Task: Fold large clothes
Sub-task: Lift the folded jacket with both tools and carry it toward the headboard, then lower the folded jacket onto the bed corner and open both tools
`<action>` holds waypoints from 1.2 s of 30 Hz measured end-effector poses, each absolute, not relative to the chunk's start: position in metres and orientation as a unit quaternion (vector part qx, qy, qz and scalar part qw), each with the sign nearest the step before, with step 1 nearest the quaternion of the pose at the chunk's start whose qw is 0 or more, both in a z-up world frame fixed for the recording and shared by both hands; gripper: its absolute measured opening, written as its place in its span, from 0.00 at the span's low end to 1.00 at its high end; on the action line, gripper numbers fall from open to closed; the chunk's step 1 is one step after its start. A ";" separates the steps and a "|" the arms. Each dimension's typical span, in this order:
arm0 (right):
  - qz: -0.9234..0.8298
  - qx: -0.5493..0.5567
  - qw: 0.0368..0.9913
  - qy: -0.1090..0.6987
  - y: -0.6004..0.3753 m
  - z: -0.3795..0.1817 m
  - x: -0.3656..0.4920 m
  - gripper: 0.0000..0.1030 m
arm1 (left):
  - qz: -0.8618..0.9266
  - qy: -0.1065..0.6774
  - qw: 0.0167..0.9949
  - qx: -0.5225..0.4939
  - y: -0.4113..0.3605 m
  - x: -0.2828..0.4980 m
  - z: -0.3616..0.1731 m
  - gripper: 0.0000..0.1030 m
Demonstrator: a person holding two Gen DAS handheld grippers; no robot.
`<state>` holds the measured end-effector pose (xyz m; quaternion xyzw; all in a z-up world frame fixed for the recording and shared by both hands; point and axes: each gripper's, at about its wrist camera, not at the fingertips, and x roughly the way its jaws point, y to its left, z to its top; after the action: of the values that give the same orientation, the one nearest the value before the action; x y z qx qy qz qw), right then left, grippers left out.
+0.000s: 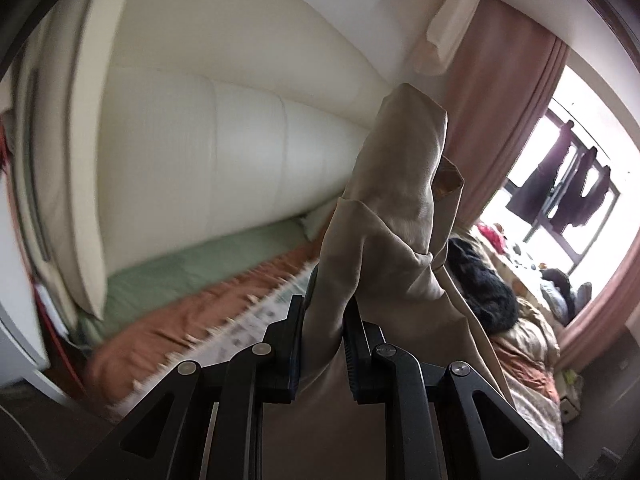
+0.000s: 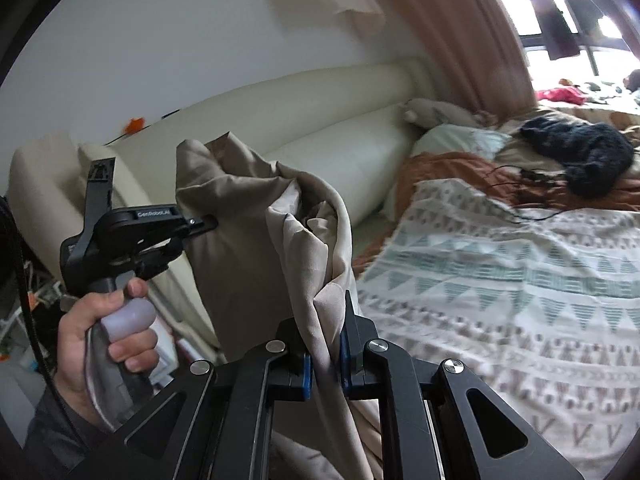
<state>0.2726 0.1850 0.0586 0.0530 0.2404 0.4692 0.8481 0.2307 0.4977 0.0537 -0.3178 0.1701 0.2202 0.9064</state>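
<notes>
We had the beige garment (image 2: 248,240) off the patterned bed (image 2: 520,280), bunched between both tools: left gripper (image 1: 324,320) and right gripper (image 2: 325,332) each clamped on its cloth at twelve o'clock. We judged no fold made yet; spreading and folding remained.

The left claw (image 1: 324,320) is held up high. Its two fingers (image 1: 286,344) are pressed in on a bunch of cloth (image 1: 384,216). From the right wrist view, the left claw (image 2: 200,224) points to the right, and the person's left hand (image 2: 104,336) wraps around its handle with the fingers curled tight. The right claw (image 2: 326,344) points up and forward. Its jaws are squeezed close on the same cloth (image 2: 256,248).
</notes>
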 end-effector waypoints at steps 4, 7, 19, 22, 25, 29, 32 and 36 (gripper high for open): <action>0.496 0.049 0.829 0.254 0.218 0.053 0.256 0.11 | 0.246 0.174 0.904 -0.302 0.514 0.214 0.056 0.18; 0.518 0.046 0.810 0.269 0.239 0.044 0.243 0.11 | 0.264 0.178 0.901 -0.293 0.524 0.203 0.054 0.18; 0.546 0.038 0.765 0.339 0.281 -0.014 0.271 0.11 | 0.283 0.208 0.890 -0.290 0.562 0.237 0.001 0.18; 0.537 0.032 0.769 0.345 0.281 -0.023 0.296 0.11 | 0.286 0.214 0.888 -0.289 0.568 0.260 -0.011 0.18; 0.530 0.031 0.772 0.351 0.282 -0.031 0.320 0.11 | 0.288 0.221 0.888 -0.284 0.573 0.284 -0.021 0.18; 0.520 0.036 0.773 0.362 0.285 -0.044 0.354 0.11 | 0.285 0.239 0.888 -0.269 0.579 0.313 -0.031 0.18; 0.513 0.042 0.774 0.369 0.289 -0.058 0.376 0.11 | 0.284 0.265 0.886 -0.253 0.582 0.335 -0.043 0.20; 0.497 0.047 0.776 0.384 0.301 -0.088 0.406 0.11 | 0.279 0.295 0.882 -0.239 0.579 0.351 -0.061 0.46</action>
<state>0.4058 0.3011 -0.0883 0.0468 0.3844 0.4972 0.7764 0.3508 0.5795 -0.0614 -0.2387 0.2946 0.2794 0.8821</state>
